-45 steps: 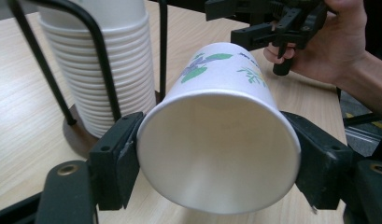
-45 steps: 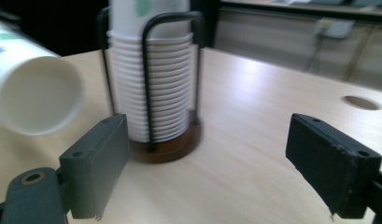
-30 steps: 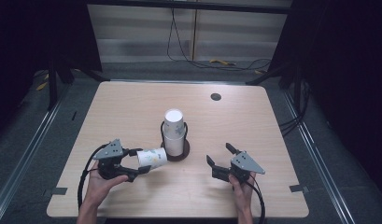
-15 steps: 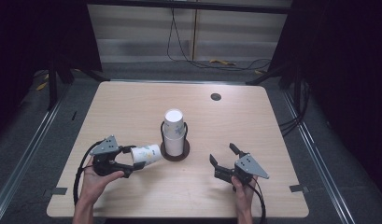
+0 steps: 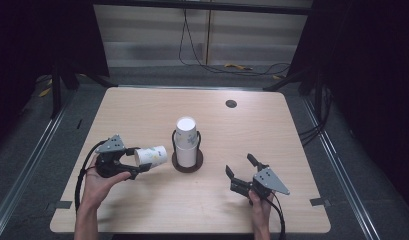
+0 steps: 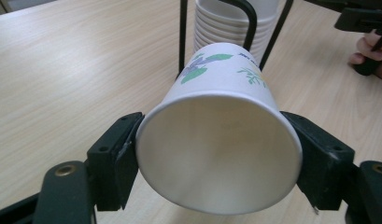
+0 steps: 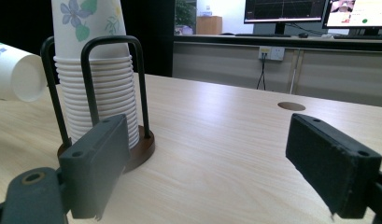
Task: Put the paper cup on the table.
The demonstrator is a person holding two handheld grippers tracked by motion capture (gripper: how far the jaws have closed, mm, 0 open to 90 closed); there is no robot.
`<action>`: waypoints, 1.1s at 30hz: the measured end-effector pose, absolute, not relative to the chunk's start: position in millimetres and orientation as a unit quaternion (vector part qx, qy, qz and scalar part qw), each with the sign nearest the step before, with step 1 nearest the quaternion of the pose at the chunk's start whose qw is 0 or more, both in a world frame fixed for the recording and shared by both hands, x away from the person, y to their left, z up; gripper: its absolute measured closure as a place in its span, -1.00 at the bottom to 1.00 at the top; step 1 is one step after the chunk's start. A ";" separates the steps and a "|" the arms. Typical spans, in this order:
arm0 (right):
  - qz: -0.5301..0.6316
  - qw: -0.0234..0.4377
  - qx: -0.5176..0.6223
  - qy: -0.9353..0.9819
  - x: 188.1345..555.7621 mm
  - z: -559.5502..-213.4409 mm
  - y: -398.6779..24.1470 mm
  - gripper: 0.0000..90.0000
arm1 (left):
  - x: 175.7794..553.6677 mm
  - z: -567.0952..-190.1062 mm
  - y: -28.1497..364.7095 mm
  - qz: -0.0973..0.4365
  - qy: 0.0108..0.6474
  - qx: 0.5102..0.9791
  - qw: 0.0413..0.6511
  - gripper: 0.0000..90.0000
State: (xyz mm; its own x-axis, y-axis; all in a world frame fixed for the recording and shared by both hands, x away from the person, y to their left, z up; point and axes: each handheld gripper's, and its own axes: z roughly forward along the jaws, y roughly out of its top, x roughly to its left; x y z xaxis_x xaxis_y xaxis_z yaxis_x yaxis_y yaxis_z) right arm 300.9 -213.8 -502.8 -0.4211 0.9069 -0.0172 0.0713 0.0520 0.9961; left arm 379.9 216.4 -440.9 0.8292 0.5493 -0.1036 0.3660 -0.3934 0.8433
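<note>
While I hold still, the scene reads so:
Left gripper (image 5: 136,163): my jaws clamp a paper cup (image 5: 151,156) on its side at its rim, having just eased wider.
Cup place: at nine o'clock of the cup stack (image 5: 186,140) in its wire holder (image 5: 187,162), just beside it.
Right gripper (image 5: 240,167): my jaws gape wide, empty, at four o'clock of the stack.

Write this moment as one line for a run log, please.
left gripper: shut on flowered white paper cup, lying sideways | right gripper: open, empty | stack of paper cups: upright in black wire holder
</note>
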 end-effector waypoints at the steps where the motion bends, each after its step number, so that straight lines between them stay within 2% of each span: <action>1: 0.570 0.368 0.392 0.621 300.0 -503.1 -213.9 -0.71 | 381.0 -440.5 216.8 0.092 0.279 0.831 0.473 -0.44; 10: 0.576 0.367 0.387 0.620 299.5 -503.5 -215.3 -0.70 | 398.5 -430.9 217.2 0.101 0.294 0.849 0.426 -0.44; 33: 0.576 0.376 0.389 0.612 298.2 -504.0 -214.9 -0.68 | 427.3 -421.6 222.0 0.070 0.306 0.891 0.327 -0.44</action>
State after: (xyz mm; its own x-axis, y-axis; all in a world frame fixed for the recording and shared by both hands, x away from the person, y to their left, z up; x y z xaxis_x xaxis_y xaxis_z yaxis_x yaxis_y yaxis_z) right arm 298.2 -214.9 -504.0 -0.4142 0.9101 -0.0114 0.0440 0.0325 0.9985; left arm 427.3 222.0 -421.6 0.8030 0.5912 -0.0759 0.5002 -0.5991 0.6252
